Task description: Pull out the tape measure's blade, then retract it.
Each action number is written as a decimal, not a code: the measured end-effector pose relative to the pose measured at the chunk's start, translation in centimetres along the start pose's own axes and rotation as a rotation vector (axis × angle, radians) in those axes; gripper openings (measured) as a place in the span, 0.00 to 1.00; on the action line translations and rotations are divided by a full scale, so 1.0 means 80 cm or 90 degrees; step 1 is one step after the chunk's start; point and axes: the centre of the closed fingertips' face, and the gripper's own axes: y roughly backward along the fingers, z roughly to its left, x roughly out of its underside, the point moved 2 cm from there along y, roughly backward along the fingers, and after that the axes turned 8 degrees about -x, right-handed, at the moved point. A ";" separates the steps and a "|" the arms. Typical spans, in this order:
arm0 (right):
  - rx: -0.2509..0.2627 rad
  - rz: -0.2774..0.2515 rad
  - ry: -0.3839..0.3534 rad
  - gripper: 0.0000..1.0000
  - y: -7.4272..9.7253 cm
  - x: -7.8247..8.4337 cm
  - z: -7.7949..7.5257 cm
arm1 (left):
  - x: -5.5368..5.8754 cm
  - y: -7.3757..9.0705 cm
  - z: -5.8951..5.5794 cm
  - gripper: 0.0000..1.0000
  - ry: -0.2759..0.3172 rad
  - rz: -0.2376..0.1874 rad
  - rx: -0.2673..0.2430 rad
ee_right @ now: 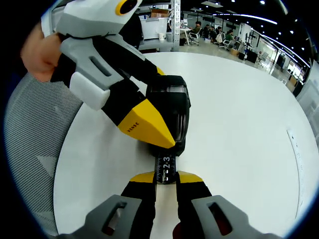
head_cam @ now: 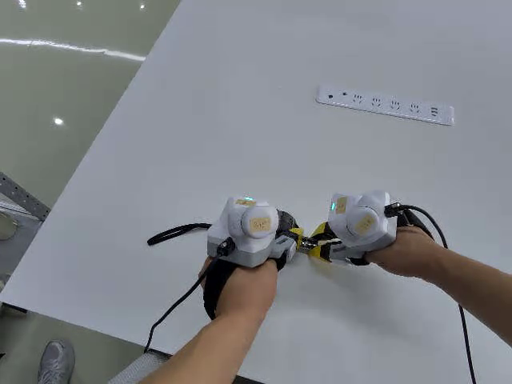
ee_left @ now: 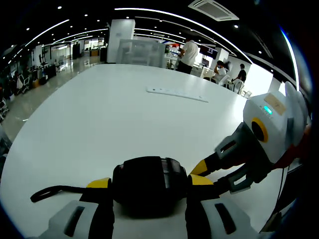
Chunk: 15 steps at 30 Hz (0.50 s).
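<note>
Both inward-facing: left gripper (ee_left: 150, 182) around tape measure (ee_right: 172, 107), right gripper (ee_right: 166, 178) on blade (ee_right: 166, 167).

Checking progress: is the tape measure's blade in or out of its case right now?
Out, only slightly: a short numbered stretch of blade spans from the tape measure case to the right hand-held gripper, shut on it.

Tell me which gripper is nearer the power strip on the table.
Right. The right gripper sits almost straight below the power strip in the head view, well short of it; the left gripper is farther off to the left, clamping the tape measure.
</note>
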 end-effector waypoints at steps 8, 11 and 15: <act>0.000 0.002 0.001 0.12 -0.001 -0.002 -0.001 | -0.001 0.000 0.001 0.53 0.000 0.000 0.000; 0.000 0.005 0.006 0.12 -0.002 -0.003 -0.001 | -0.001 0.000 0.001 0.53 0.000 -0.001 -0.001; 0.003 0.015 0.021 0.11 -0.002 -0.002 -0.001 | -0.001 -0.002 0.001 0.56 0.012 0.005 -0.006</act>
